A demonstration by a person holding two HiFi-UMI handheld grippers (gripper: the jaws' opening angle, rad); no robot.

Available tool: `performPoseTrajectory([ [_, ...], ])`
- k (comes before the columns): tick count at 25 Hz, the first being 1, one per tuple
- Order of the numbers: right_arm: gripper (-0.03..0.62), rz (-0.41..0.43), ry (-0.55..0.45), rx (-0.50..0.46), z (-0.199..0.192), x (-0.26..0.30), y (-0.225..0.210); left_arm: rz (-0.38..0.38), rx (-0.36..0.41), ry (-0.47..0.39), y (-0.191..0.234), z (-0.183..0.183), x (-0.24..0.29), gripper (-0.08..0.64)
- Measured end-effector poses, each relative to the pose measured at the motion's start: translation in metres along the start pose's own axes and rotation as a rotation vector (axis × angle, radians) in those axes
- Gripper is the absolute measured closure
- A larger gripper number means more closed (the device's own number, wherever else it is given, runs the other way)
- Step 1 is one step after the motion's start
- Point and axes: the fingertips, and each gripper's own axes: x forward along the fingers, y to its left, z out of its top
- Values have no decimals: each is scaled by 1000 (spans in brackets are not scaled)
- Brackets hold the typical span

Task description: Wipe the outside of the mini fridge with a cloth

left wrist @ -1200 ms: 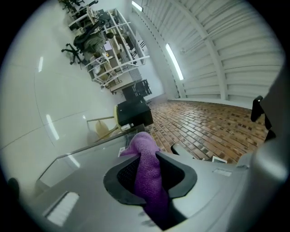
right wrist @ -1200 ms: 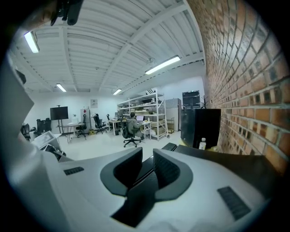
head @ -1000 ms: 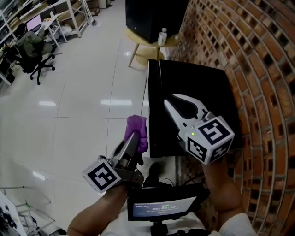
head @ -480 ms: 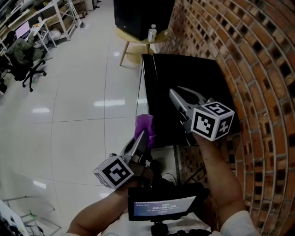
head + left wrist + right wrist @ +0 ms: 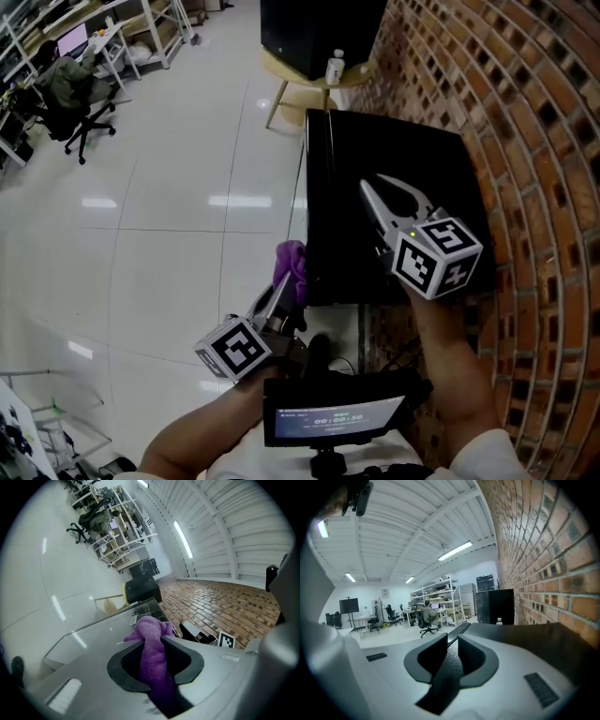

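The black mini fridge point(image 5: 394, 159) stands against the brick wall. My left gripper point(image 5: 284, 286) is shut on a purple cloth point(image 5: 292, 262) at the fridge's near left corner. In the left gripper view the cloth point(image 5: 149, 632) bunches out past the left gripper point(image 5: 152, 641) toward the fridge's glossy side point(image 5: 89, 637). I cannot tell if they touch. My right gripper point(image 5: 367, 187) hovers over the fridge top. In the right gripper view the right gripper point(image 5: 453, 641) has a narrow gap between its jaws with nothing in it, and the fridge top point(image 5: 525, 634) lies beyond.
A brick wall point(image 5: 525, 141) runs along the fridge's right side. Beyond the fridge a round wooden table point(image 5: 300, 80) carries a black box point(image 5: 319, 33) and a white bottle point(image 5: 335, 67). An office chair point(image 5: 70, 103) and shelving stand far left on the tiled floor.
My left gripper has carried the cloth rightward to the fridge's near left corner. The right gripper stays above the fridge top.
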Motion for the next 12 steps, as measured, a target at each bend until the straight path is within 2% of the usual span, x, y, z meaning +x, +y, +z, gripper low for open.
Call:
performPoseTrajectory([
  [5, 531, 8, -5, 5, 0, 0, 2, 20, 19, 0, 13, -4, 1, 491],
  [12, 531, 12, -6, 4, 0, 1, 3, 42, -22, 8, 42, -14, 4, 491],
])
